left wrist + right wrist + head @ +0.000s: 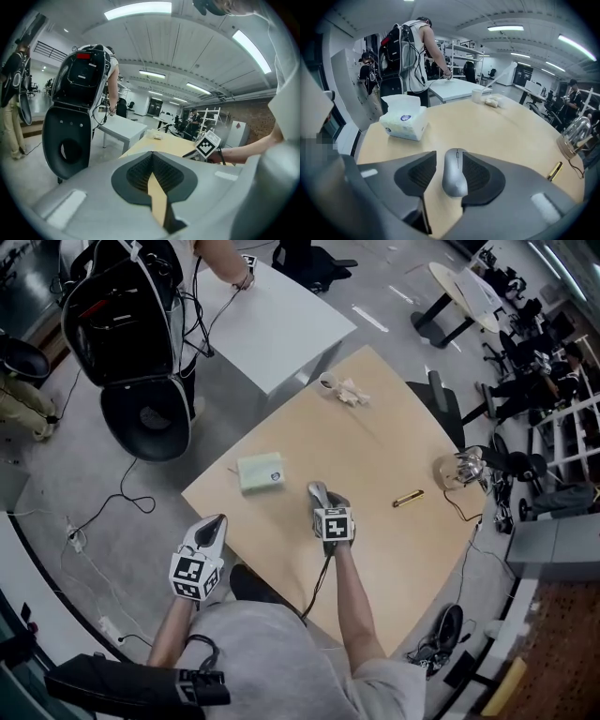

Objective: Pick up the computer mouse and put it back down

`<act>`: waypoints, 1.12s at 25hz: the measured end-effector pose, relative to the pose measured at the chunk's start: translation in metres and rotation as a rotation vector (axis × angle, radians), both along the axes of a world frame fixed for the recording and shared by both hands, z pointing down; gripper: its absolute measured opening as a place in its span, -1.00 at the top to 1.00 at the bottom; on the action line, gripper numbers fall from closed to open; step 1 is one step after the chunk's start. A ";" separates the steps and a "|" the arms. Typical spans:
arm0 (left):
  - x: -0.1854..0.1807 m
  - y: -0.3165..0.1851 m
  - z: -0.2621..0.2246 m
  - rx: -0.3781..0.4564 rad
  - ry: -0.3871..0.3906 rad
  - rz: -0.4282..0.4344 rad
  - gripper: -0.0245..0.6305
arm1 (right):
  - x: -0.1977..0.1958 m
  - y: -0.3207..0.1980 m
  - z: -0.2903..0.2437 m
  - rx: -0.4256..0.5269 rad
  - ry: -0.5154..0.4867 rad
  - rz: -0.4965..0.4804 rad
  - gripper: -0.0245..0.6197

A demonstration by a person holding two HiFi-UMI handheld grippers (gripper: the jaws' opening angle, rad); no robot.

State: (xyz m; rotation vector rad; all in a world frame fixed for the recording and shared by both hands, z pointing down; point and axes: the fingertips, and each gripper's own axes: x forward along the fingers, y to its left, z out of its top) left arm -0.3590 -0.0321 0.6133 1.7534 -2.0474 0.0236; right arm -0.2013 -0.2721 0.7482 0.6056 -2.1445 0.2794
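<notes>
A silver-grey computer mouse [454, 172] lies on the light wooden table [487, 126]. My right gripper [450, 153] is open around it. The mouse sits close against the right pad, and a strip of table shows between it and the left pad. From the head view the mouse [318, 492] shows at the tips of the right gripper [323, 501], near the table's front. My left gripper [215, 528] hangs off the table's front-left edge. It is shut with nothing in it, and in its own view its pads [136, 173] leave only a thin slit.
A pale green tissue pack [261, 472] lies left of the mouse. A gold pen-like thing [407, 498] and a glass object [457, 468] are to the right. A cup [328, 382] and crumpled paper [352, 392] sit at the far corner. A white table [272, 324] and black chair [145, 413] stand beyond.
</notes>
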 end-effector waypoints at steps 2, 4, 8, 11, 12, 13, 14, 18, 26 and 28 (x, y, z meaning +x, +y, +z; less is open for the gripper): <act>-0.003 -0.001 0.002 -0.003 0.004 -0.005 0.86 | -0.002 -0.003 0.009 -0.020 0.021 0.001 0.32; -0.008 0.000 0.003 -0.007 0.006 -0.013 0.86 | -0.004 -0.006 0.017 -0.035 0.043 0.001 0.28; -0.015 0.001 0.005 -0.012 0.011 -0.030 0.86 | -0.002 -0.012 0.031 -0.052 0.089 0.002 0.18; -0.020 0.003 0.007 -0.017 0.013 -0.044 0.86 | 0.001 -0.015 0.044 -0.080 0.115 0.004 0.10; -0.022 0.004 0.008 -0.017 0.014 -0.051 0.86 | 0.002 -0.016 0.048 -0.094 0.116 0.013 0.07; -0.023 0.005 0.009 -0.019 0.015 -0.057 0.86 | 0.003 -0.016 0.051 -0.105 0.117 0.022 0.05; -0.024 0.005 0.010 -0.020 0.016 -0.063 0.86 | 0.004 -0.016 0.053 -0.111 0.118 0.029 0.03; -0.028 0.003 0.010 -0.025 0.012 -0.069 0.86 | 0.005 -0.018 0.058 -0.121 0.129 0.052 0.01; -0.031 0.004 0.009 -0.024 0.006 -0.073 0.86 | 0.002 -0.014 0.069 -0.127 0.150 0.044 0.01; -0.031 0.004 0.010 -0.030 0.006 -0.073 0.86 | 0.002 -0.015 0.070 -0.134 0.148 0.047 0.01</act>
